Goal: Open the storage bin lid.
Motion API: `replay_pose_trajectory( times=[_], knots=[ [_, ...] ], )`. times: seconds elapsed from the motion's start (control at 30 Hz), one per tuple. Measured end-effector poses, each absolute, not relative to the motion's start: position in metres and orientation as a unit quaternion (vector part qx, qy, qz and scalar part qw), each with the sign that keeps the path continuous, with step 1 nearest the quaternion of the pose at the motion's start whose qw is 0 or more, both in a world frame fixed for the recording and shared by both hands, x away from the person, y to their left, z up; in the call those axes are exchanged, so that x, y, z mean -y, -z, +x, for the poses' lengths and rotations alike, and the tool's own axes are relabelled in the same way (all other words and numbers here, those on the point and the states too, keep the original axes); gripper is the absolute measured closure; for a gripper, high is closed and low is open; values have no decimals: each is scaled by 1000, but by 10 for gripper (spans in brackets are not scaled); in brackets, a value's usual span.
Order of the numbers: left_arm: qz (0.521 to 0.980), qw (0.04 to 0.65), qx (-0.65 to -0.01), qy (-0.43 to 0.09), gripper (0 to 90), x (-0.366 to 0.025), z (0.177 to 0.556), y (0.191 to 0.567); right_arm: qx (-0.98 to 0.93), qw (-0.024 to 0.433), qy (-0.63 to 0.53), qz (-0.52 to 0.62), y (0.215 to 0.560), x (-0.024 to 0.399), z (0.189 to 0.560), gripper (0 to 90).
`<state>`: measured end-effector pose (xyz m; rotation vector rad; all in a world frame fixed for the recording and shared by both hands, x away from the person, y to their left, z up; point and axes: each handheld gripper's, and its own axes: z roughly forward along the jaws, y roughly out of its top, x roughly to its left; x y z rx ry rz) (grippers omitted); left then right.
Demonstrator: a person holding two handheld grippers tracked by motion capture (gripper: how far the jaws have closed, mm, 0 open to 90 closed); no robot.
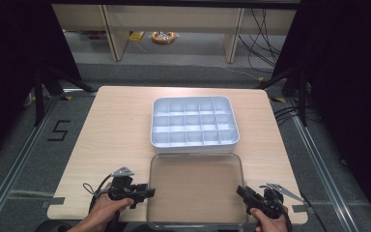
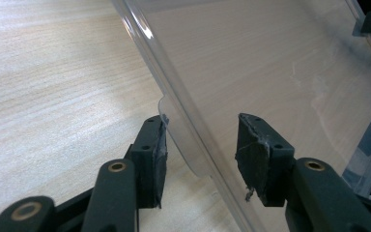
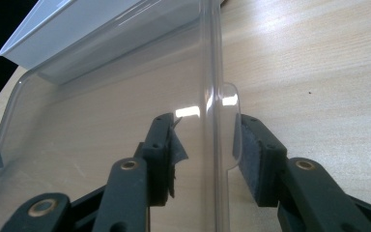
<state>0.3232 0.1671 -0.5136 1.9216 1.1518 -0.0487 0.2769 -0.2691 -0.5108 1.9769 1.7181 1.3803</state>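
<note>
A clear plastic lid (image 1: 195,186) lies flat on the wooden table (image 1: 116,125), just in front of a white compartment tray (image 1: 193,147). My left gripper (image 1: 149,192) is at the lid's left edge. In the left gripper view its jaws (image 2: 200,140) straddle the lid (image 2: 270,63) rim and a small tab (image 2: 183,145), open, with a gap at the right pad. My right gripper (image 1: 240,191) is at the lid's right edge. There its jaws (image 3: 205,140) are shut on the rim of the lid (image 3: 101,111), one pad (image 3: 249,150) against the tab.
The tray (image 3: 53,29) has several empty compartments and touches the lid's far edge. Bare table lies to the left and right of both. The table's near edge runs just below my hands. Dark floor, black curtains and wooden shelf legs surround the table.
</note>
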Motion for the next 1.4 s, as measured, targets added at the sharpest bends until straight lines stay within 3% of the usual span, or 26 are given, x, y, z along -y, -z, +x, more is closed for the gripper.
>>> replay_pose_trajectory(
  times=[0.13,0.2,0.3,0.33,0.53,0.77,0.83,1.1,1.23,1.3,1.4],
  knots=[
    [772,435,-463,19,534,-165,323,514,-574,70,-461,673,509,268,277,597],
    [774,432,-463,22,531,-165,323,515,-602,106,-455,647,515,274,282,591],
    [772,431,-466,23,529,-165,324,516,-601,109,-450,652,516,272,283,588],
    [772,431,-467,21,529,-165,324,516,-577,70,-453,675,511,267,280,585],
    [772,431,-467,19,529,-165,325,516,-576,69,-443,683,510,266,281,580],
    [773,430,-466,17,523,-165,325,516,-607,114,-441,652,515,269,287,577],
    [774,430,-465,12,519,-164,324,516,-599,98,-443,660,514,268,286,576],
    [766,433,-475,-9,410,-167,325,511,-606,126,-454,641,511,273,289,535],
    [759,443,-477,-19,379,-171,325,507,-585,97,-456,663,510,269,288,523],
    [757,446,-478,-20,366,-172,326,507,-600,121,-460,644,510,274,289,514],
    [756,448,-477,-6,342,-172,326,506,-582,112,-466,657,508,273,288,487]
  ],
)
